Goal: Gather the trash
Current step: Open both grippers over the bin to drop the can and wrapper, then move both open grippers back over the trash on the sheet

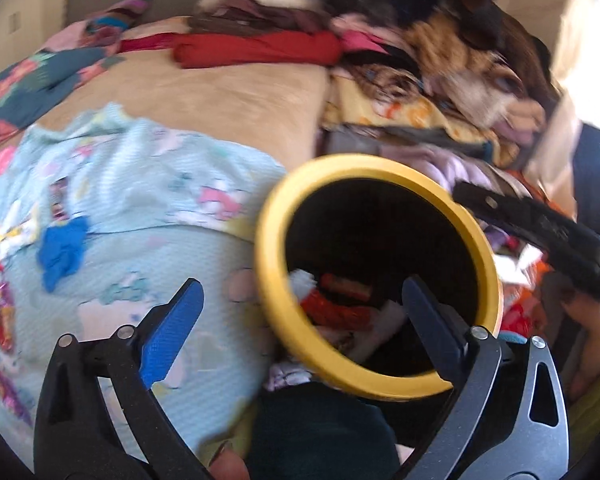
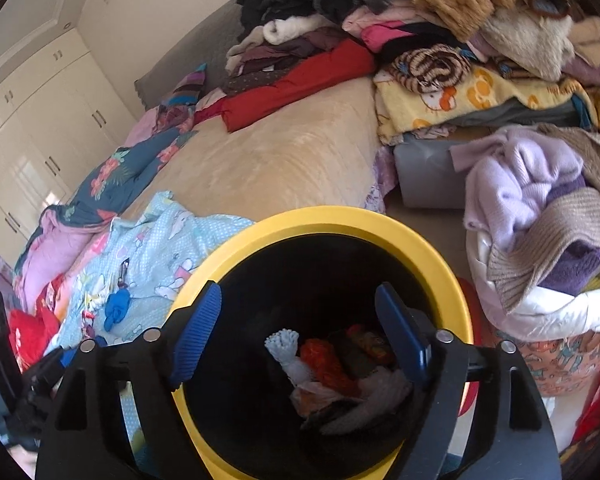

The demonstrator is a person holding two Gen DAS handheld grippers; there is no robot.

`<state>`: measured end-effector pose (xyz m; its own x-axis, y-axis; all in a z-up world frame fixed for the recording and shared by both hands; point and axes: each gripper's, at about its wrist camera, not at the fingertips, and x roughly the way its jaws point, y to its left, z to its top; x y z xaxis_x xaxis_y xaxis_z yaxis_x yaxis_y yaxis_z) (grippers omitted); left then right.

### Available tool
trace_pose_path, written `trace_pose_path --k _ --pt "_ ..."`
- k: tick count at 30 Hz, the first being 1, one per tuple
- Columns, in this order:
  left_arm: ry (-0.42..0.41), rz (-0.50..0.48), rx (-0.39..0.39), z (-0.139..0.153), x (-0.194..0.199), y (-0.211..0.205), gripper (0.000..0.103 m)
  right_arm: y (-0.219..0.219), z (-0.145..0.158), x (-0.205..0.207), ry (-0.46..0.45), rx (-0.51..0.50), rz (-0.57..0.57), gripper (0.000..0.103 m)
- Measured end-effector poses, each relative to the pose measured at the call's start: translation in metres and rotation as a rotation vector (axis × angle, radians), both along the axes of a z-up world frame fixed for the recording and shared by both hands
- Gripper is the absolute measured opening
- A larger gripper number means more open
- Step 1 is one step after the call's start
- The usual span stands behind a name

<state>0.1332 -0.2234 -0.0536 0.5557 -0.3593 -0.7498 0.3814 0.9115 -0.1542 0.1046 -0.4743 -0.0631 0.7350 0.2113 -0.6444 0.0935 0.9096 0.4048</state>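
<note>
My left hand-held gripper (image 1: 300, 322) hangs with its 2 blue-padded jaws spread wide and nothing between them, the round black trash bin with a yellow rim (image 1: 274, 280) just ahead and to its right, so that its right jaw reaches over the bin's mouth. My right hand-held gripper (image 2: 298, 334) is also open and empty, pointing straight down into that bin, where crumpled red, orange and white wrappers (image 2: 332, 376) lie at the bottom. To the left of both, a small blue crumpled scrap (image 1: 62, 250) rests on the light-blue patterned blanket (image 1: 140, 184) spread over the bed.
</note>
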Motion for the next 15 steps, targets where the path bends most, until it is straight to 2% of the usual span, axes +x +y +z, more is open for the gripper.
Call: trace_pose_path --k 9,15 --pt "-0.053 0.173 -0.022 0.015 0.01 0.063 0.092 0.048 0.015 0.007 -0.031 -0.025 0.103 0.082" --pt "-0.089 0.248 -0.033 0.025 0.01 0.097 0.092 0.082 0.027 0.015 -0.048 -0.048 0.175 0.083"
